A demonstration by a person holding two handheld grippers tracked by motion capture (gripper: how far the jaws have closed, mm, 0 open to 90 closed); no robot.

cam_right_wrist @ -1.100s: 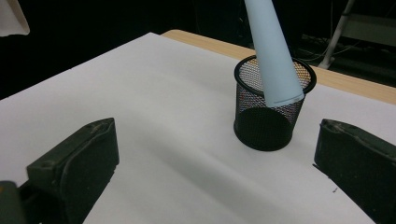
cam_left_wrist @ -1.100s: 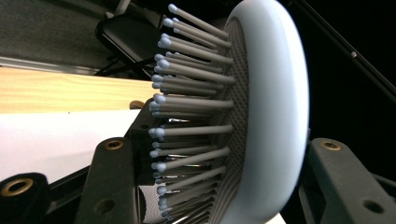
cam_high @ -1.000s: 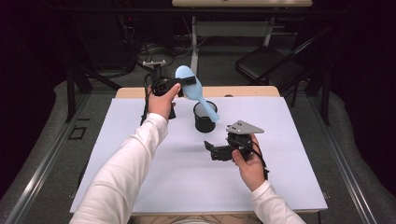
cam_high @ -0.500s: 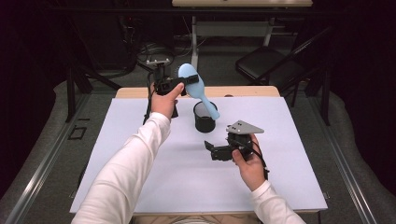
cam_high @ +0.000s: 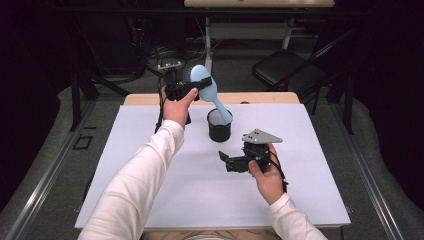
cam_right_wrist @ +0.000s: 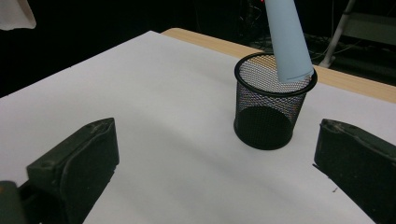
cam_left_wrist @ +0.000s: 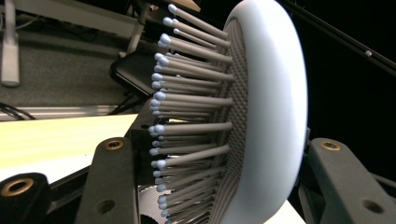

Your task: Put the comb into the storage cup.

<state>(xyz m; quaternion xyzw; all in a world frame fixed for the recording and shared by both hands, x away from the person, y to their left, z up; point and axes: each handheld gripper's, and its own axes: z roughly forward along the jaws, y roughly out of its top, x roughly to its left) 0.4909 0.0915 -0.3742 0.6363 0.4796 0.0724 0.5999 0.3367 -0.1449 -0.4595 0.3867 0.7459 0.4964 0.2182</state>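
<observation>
Pale blue plastic hairbrush [cam_high: 207, 90], grey bristles with rounded tips, is clamped at its head by the left gripper [cam_high: 192, 90] near the table's far edge; its handle end dips inside the black wire-mesh cup [cam_high: 219, 127]. Right gripper [cam_high: 227, 161] rests mid-table, jaws wide apart and empty. White table cover [cam_high: 150, 125] offers open room toward the near edge

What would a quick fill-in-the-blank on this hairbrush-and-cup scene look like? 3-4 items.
1. The left gripper is shut on the head of the light blue ____.
2. The handle end of the hairbrush dips into the black mesh ____.
3. The right gripper rests on the white table cover with its jaws ____.
4. Beside the mesh cup, the right gripper holds ____.

Missing words: hairbrush; cup; open; nothing
</observation>
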